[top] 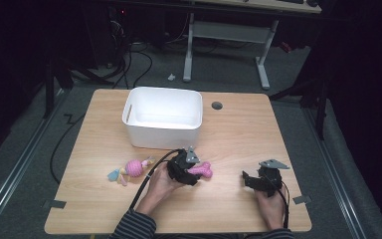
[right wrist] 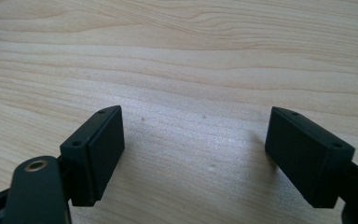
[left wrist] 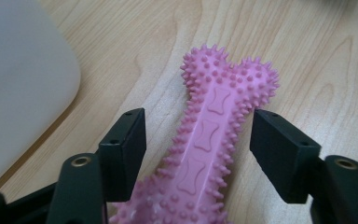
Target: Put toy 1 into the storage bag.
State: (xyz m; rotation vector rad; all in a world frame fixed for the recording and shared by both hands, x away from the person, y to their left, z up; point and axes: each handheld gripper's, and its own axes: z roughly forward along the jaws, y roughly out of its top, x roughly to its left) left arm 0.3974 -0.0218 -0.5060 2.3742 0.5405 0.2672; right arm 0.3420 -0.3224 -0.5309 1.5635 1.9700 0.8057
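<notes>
L gripper [left wrist: 198, 140] jaws apart astride pink bone toy [left wrist: 209, 140], ungrasped | R gripper [right wrist: 193, 154] apart, idle | white bin [top: 163, 117] upper ctr, 0 toys inside

Bin [top: 164, 117] behind bone toy [top: 202, 170]; knitted toy [top: 131, 170] lies to its left.

Spiky rubbery bone [left wrist: 214, 135], matt wood table [right wrist: 214, 60].

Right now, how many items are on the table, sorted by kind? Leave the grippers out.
Spiky pink bone toy: 1, lying between the open jaws of the left gripper
Crocheted pink toy: 1
White bin: 1
Total: 3
</notes>
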